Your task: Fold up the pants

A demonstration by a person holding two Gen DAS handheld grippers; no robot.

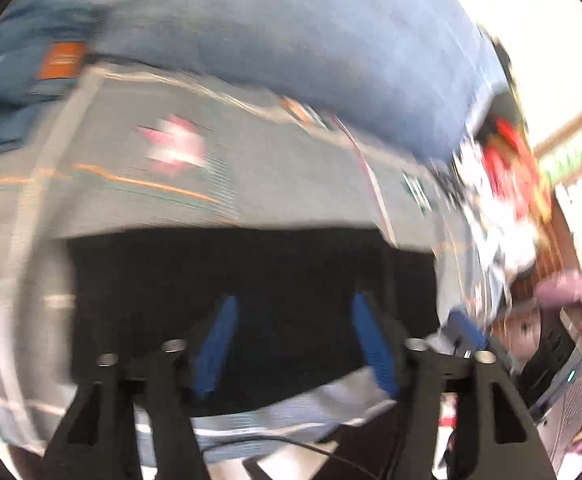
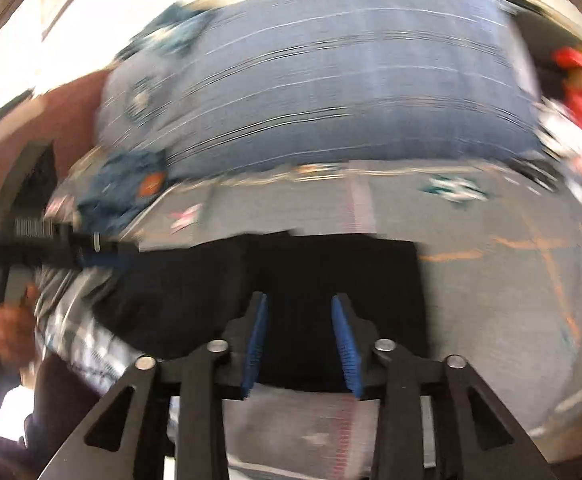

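The black pants (image 1: 251,292) lie folded into a flat rectangle on the grey patterned bed cover (image 1: 211,168); they also show in the right wrist view (image 2: 311,280). My left gripper (image 1: 293,308) is open above the pants with nothing between its blue pads (image 1: 219,344). My right gripper (image 2: 300,308) is open over the pants' near part, its blue pads (image 2: 345,344) apart and empty. The left gripper also shows at the left of the right wrist view (image 2: 71,252). Both views are motion-blurred.
A blue pillow (image 2: 319,92) lies across the far side of the bed. Blue jeans with an orange patch (image 1: 59,60) lie at the far left. Red and white items (image 1: 507,168) sit at the right. A person's hand (image 2: 7,328) shows at the left.
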